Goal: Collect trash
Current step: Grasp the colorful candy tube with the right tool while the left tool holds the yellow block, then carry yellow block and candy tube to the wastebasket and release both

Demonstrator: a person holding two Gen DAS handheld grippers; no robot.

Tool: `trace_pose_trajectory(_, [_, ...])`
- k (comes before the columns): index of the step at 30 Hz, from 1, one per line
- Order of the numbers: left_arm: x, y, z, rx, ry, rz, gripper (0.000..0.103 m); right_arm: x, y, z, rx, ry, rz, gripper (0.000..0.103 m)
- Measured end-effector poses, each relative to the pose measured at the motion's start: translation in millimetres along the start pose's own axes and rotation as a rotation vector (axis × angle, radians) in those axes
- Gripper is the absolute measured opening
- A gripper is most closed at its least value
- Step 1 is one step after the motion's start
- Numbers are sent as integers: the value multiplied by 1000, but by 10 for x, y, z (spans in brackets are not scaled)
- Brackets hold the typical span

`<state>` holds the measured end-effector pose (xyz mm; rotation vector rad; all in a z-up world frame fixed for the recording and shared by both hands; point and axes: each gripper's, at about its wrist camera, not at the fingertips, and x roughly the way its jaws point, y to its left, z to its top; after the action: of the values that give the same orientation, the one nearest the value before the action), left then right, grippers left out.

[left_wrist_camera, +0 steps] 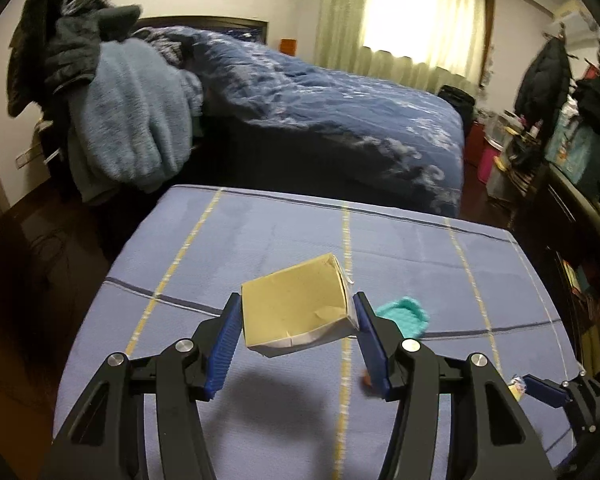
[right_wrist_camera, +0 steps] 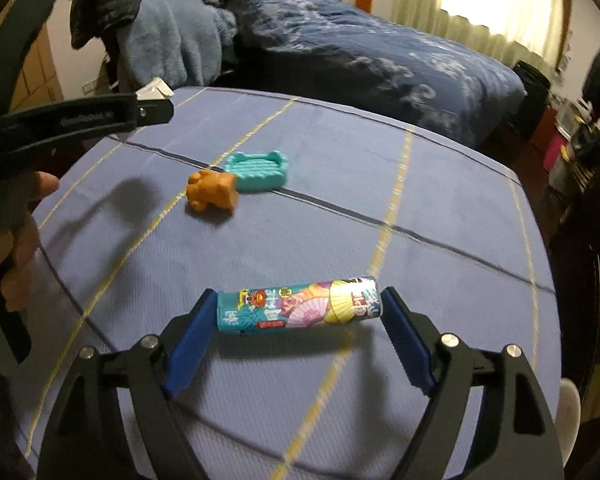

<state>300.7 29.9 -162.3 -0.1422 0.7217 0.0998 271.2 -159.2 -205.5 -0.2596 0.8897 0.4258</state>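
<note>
My left gripper (left_wrist_camera: 296,316) is shut on an open folded paper box (left_wrist_camera: 296,312), tan inside and white outside, held above the blue plaid table cloth (left_wrist_camera: 260,232). My right gripper (right_wrist_camera: 298,312) is shut on a colourful printed can (right_wrist_camera: 298,310), gripped end to end just above the cloth. In the right wrist view the left gripper (right_wrist_camera: 156,106) shows at the upper left with a white corner of the box (right_wrist_camera: 154,90). In the left wrist view the right gripper's fingertip (left_wrist_camera: 544,390) shows at the lower right.
A teal toy sofa (right_wrist_camera: 258,170) and an orange toy bear (right_wrist_camera: 212,196) lie on the cloth (right_wrist_camera: 440,220); the sofa also shows in the left wrist view (left_wrist_camera: 404,314). A bed with a blue duvet (left_wrist_camera: 320,100) stands behind the table. Clothes hang at left (left_wrist_camera: 112,92).
</note>
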Motion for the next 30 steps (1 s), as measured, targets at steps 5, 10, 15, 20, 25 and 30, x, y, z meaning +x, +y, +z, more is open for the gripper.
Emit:
trace_pose_trajectory(5, [-97,-327,-15,74,-11,-40,56,-204,-225,-211,75,-17,-12,82])
trace_pose_trajectory(10, [-181,-659,-54,129,-9,-82,56,-360,-474,-436,158,-29,-27,82])
trace_pose_trajectory(15, [-221,-1083,-123,199,12,-137,56,-495,-750,-679,245,-46,-50,82])
trace_pose_trajectory(20, [-256,-1516,-203,258,29,-205,56,-682,-1037,-916,326,-71,-65,82])
trace_pose_trajectory(25, [-264,-1921,-269,317,34,-244,56,-843,-1277,-1145,383,-86,-91,82])
trace_pose_trajectory(30, [-244,-2251,-319,354,43,-282,56,-972,-1483,-1369,445,-94,-106,82])
